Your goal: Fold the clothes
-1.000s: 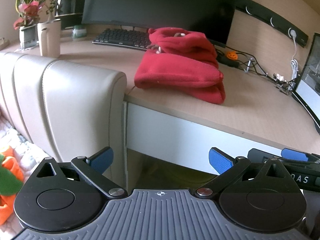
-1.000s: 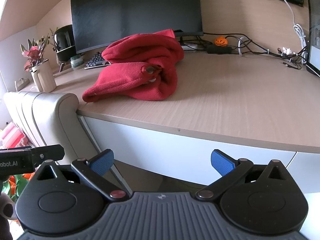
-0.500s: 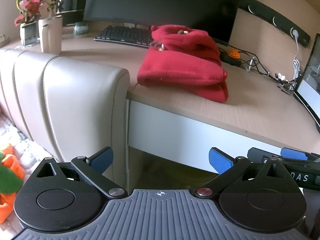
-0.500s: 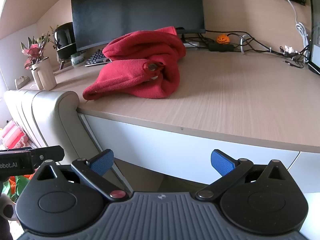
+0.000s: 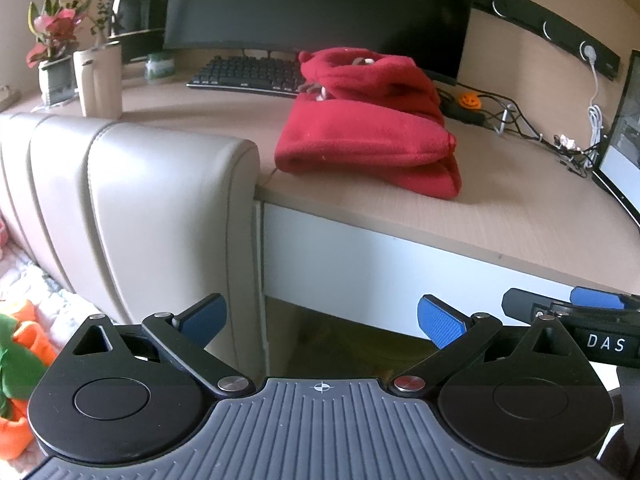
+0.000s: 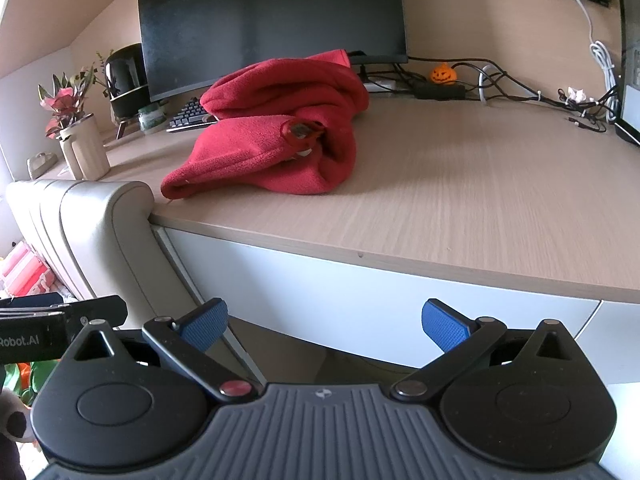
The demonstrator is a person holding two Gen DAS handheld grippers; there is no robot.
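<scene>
Crowding the back of the wooden desk [image 6: 460,200] are a dark monitor [image 6: 272,20], a black keyboard [image 5: 248,74] half tucked behind the clothing, a small orange pumpkin figure [image 6: 443,73] among tangled cables [image 6: 520,92], a cream vase of pink-leaved flowers [image 6: 82,148] and a black rounded appliance [image 6: 126,76]. A padded beige chair back [image 5: 132,216] stands against the desk's near edge, between the left gripper [image 5: 320,316] and the tabletop on that side. The folded red fleece garment [image 5: 368,132] lies bunched on the desk near its front edge, close to the chair back; its long axis runs roughly along the desk edge, the rounded fold pointing toward the chair and the thicker, layered end toward the cables. Both grippers hang below the desk edge, well apart from the fleece. The left gripper's blue pads are spread wide with nothing between them, and the right gripper [image 6: 324,322] is likewise spread wide and holds nothing.
</scene>
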